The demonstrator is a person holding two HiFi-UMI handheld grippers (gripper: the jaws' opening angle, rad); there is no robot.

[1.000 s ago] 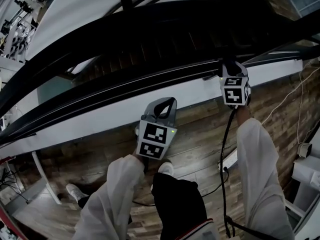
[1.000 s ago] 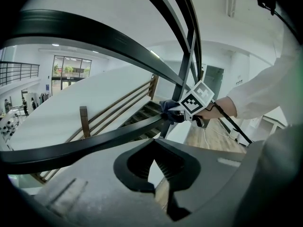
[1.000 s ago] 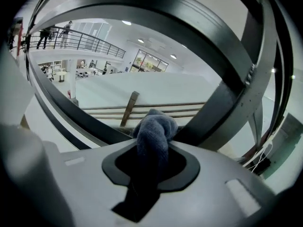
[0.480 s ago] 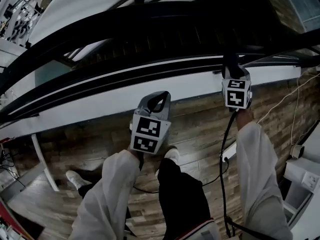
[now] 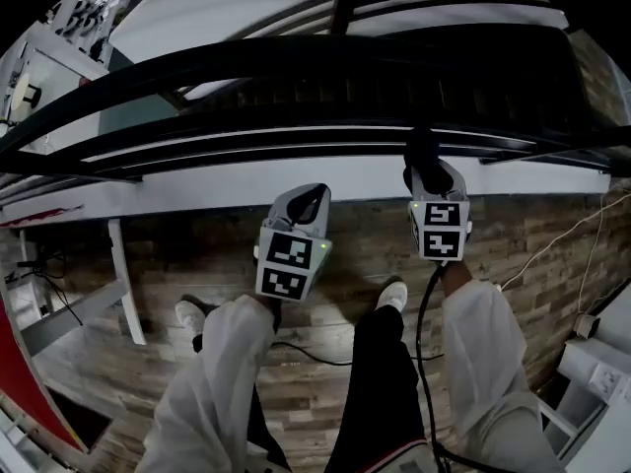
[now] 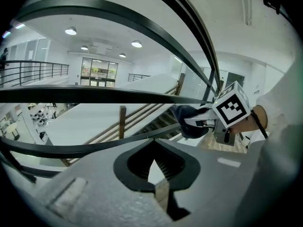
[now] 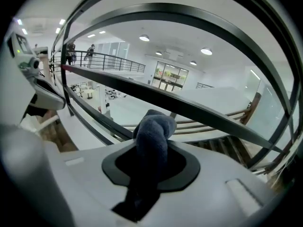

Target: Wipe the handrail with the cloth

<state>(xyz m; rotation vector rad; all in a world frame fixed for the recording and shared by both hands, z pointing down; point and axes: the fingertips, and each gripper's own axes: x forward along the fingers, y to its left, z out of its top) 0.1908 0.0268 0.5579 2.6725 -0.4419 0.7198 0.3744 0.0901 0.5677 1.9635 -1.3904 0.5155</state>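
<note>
— Right gripper view first: what is the right gripper (image 7: 150,157) carrying?

— A dark blue cloth (image 7: 154,126). The jaws are clamped on it, and its bunched end sticks out past the tips. It reaches up to a black bar of the handrail (image 7: 214,117) that crosses slantwise just behind it. From this view alone I cannot tell whether cloth and bar touch.

— Does the head view help?

— Somewhat. There the cloth's end lies over a thin dark bar below the broad black top rail, right of the middle of the railing's span. The gripper sits just behind it, its marker cube (image 5: 441,230) facing up.

— And the left gripper (image 5: 309,203)?

— Closed on nothing. Its own view shows the ribbed pads drawn together with only a thin wedge of light between them. In the head view it is held short of the railing, at the near edge of the white ledge (image 5: 177,197) that runs under the bars. It is to the left of the right gripper and apart from it.

— Anything else around them?

— A wooden floor (image 5: 552,254) far below, and the person's white sleeves (image 5: 227,363) leading to both grippers.
</note>
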